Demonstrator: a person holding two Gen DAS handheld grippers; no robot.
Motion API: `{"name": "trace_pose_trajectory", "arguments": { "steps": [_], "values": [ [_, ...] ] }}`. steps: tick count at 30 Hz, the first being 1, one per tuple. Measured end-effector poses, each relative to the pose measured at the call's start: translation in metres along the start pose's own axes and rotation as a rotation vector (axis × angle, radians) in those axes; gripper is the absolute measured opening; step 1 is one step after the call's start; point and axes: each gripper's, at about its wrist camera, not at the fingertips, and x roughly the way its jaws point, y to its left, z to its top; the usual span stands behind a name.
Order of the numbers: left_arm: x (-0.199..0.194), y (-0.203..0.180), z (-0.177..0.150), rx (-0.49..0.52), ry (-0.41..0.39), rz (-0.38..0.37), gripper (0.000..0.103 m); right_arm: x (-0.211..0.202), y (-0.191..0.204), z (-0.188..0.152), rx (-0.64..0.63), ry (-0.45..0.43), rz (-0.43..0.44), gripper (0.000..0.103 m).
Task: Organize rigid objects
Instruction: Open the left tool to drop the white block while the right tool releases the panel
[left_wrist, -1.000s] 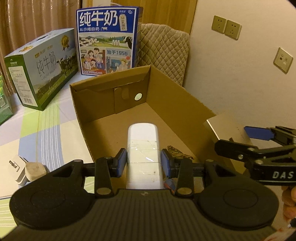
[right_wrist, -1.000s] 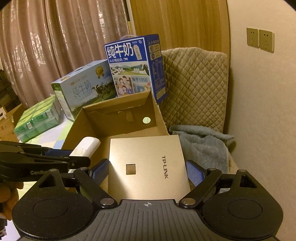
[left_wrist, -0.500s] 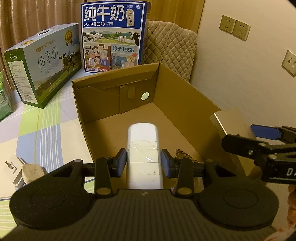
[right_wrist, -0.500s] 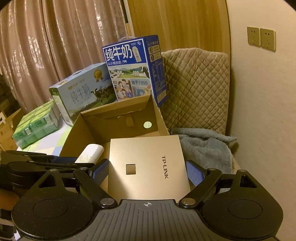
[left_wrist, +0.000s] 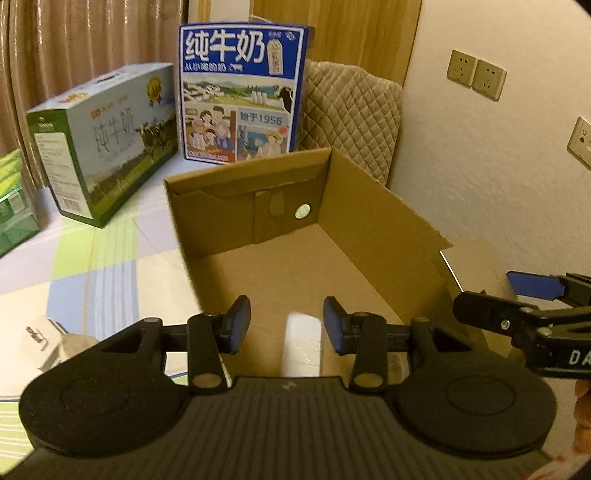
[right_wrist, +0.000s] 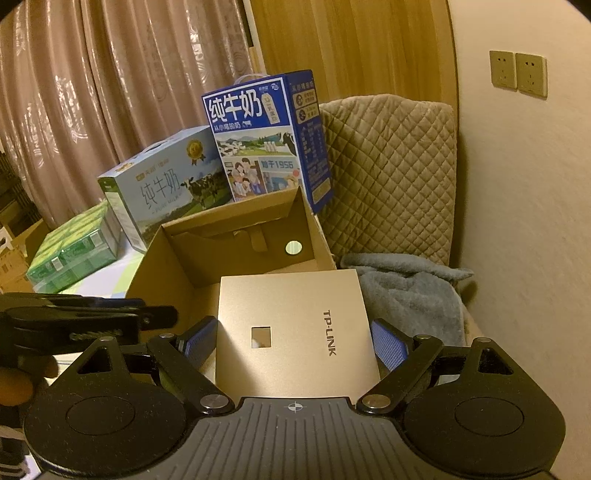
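Opening, with blue pads clear of the white oblong device (left_wrist: 301, 341) lying between them on the near floor of the cardboard box (left_wrist: 384, 218): left gripper (left_wrist: 286, 325). Pinching the gold TP-LINK panel (right_wrist: 295, 332) by its two side edges, jaws spread wide, panel held flat over the box's near right corner: right gripper (right_wrist: 293, 341). Standing beyond the far wall, a blue milk carton (left_wrist: 240, 96); farther left, a green-and-white milk case (left_wrist: 103, 140). Lying near left on the striped cloth, a white plug adapter (left_wrist: 40, 339).
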Motion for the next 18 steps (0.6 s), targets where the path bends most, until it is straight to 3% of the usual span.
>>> {"name": "trace_pose_trajectory", "arguments": {
  "steps": [18],
  "values": [
    [-0.041,0.025,-0.016,0.024,-0.017,0.036,0.038,0.012,0.033,-0.001,-0.009,0.035,0.045,0.085]
  ]
}}
